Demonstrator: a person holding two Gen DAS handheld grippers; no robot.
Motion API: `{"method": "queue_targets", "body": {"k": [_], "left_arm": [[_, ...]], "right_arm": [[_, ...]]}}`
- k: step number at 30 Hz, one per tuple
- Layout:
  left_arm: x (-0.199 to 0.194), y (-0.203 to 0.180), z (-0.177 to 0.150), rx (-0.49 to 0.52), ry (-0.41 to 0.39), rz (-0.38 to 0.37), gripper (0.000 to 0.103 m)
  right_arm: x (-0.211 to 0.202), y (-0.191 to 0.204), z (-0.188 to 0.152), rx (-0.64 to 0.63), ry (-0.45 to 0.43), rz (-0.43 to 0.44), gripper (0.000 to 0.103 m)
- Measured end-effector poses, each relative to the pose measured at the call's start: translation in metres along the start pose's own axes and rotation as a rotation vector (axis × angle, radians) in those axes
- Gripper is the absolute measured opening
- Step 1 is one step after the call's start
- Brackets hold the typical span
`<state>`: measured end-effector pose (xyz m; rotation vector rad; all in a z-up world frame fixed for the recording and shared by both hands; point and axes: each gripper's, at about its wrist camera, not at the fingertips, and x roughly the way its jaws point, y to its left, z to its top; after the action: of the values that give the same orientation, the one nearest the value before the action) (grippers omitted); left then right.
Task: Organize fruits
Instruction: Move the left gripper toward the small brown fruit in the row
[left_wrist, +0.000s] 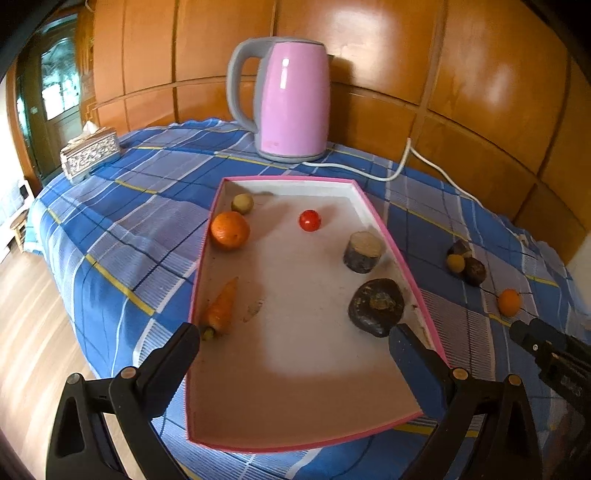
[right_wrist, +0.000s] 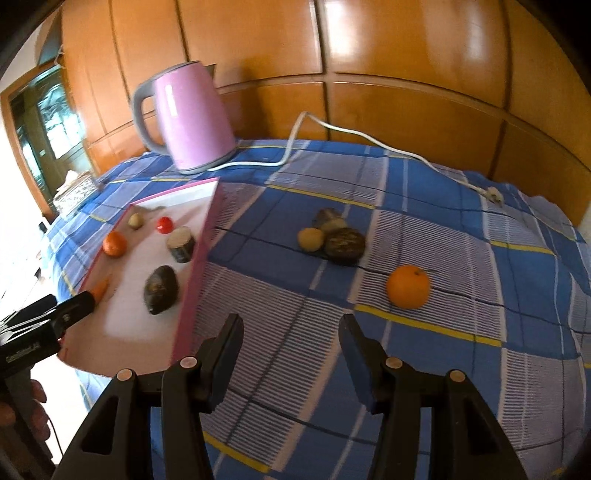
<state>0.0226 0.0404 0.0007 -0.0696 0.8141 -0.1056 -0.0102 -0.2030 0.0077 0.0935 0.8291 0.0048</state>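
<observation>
Left gripper (left_wrist: 293, 341): jaws apart and holding nothing, poised over the near half of the tray, one finger by the carrot's stem end, the other by the near dark fruit.
Right gripper (right_wrist: 291, 347): jaws apart and holding nothing, over the checked cloth just right of the tray's pink wall.
Tray (left_wrist: 402, 266): shallow, white inside with a pink rim, lying on the bench.
Tray contents: a carrot (left_wrist: 221, 308) along the left wall; an orange (left_wrist: 229, 229) farther back against that wall; a small yellowish fruit (left_wrist: 242, 203) just behind the orange; a tomato (left_wrist: 309, 220) apart in the far middle; a cut dark stump-shaped piece with a pale face (left_wrist: 364, 252) near the right wall; a dark round fruit (left_wrist: 376, 306) just in front of it.
Outside the tray: a second orange (right_wrist: 408, 286) alone on the cloth; farther back a cluster of a small yellow fruit (right_wrist: 311, 239) touching two dark pieces (right_wrist: 345, 243).
Bench (right_wrist: 424, 192): covered by a blue checked cloth.
Far edge: a pink electric kettle (left_wrist: 291, 99) with its white cord (right_wrist: 369, 142) trailing right; a patterned tissue box (left_wrist: 88, 153) at the left corner.
</observation>
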Motion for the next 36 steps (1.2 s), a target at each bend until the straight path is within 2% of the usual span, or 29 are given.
{"method": "queue_targets", "body": {"k": [5,11,20,29,31,36], "left_arm": [[-0.006,-0.009,0.002,0.016,-0.024,-0.075,0.103],[-0.013,-0.025,0.011,0.061,-0.068,-0.099,0.103],[-0.007,-0.055,0.017,0.154,-0.031,-0.166,0.103],[0.008,-0.087,0.033,0.230,0.019,-0.142,0.103],[0.013,-0.091,0.038,0.222,0.025,-0.147,0.100],[0.031,-0.108,0.050,0.222,0.096,-0.218,0.079]], "right_arm": [[-0.002,-0.025,-0.006,0.054,0.003,-0.047,0.054],[-0.006,-0.051,-0.013,0.108,0.012,-0.088,0.054],[-0.009,-0.075,-0.022,0.155,0.017,-0.120,0.054],[-0.012,-0.093,-0.026,0.191,0.015,-0.131,0.054],[-0.013,-0.096,-0.026,0.195,0.013,-0.134,0.055],[-0.014,-0.104,-0.027,0.208,0.012,-0.140,0.055]]}}
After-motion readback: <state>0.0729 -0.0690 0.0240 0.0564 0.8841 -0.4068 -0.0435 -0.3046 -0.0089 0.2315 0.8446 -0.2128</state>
